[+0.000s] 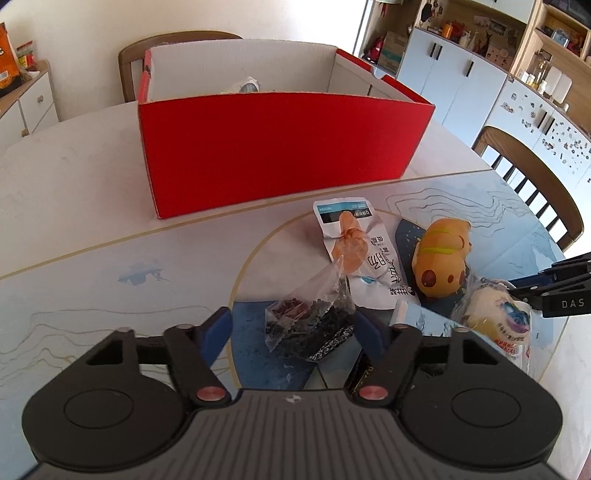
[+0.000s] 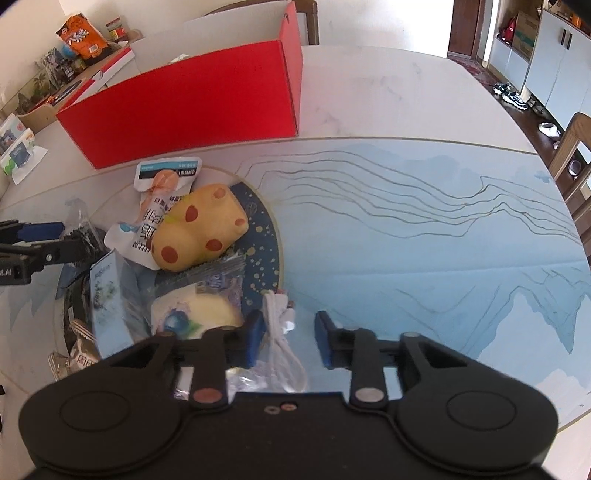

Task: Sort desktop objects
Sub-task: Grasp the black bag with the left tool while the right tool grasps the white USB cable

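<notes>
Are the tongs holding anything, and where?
Nothing yet. The left tongs straddle a clear packet of dark bits, the right tongs a white cable, but neither pinches.

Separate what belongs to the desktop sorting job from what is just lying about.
Part of the job:
red box
clear packet of dark dried bits, between the left claw fingers
white cable, between the right claw fingers
chicken snack packet
yellow spotted toy
wrapped pastry

Lying about:
chairs
orange snack bag on the sideboard
</notes>
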Available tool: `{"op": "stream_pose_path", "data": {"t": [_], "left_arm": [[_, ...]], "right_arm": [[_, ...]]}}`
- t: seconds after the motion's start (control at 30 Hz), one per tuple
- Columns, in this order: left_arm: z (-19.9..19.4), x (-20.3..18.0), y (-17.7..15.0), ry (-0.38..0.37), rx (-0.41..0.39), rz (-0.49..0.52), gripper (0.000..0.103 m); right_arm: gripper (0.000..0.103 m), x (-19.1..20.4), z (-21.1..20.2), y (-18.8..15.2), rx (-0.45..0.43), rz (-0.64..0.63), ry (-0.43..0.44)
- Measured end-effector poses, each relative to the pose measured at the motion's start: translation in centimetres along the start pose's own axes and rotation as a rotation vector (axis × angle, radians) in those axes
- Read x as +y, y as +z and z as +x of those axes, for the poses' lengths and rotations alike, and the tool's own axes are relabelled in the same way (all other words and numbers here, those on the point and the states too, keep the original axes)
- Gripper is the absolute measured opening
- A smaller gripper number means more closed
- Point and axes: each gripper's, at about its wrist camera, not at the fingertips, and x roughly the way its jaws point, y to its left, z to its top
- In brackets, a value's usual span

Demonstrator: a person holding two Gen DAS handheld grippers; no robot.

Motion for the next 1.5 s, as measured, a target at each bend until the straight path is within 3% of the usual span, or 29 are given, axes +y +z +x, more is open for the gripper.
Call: {"op": "stream_pose_path", "data": {"t": [0.23, 0.7, 1.5], "left_arm": [[0.4, -0.6, 0.0, -0.012, 0.016, 0.029, 0.051], [-0.1, -0.2, 0.0, -0.035, 0.01, -0.008, 0.03], [-4.1, -0.5, 0.6, -0.079, -0.054, -0.113, 0.025]], "right_arm": [[0.018, 0.2, 0.2, -0.4, -0.004, -0.017, -0.014], [0.018, 0.2, -1.0, 0.0, -0.053, -0.036, -0.046], [0.015, 1.4, -4.8, 1.3, -0.133, -0.035, -0.026]]}}
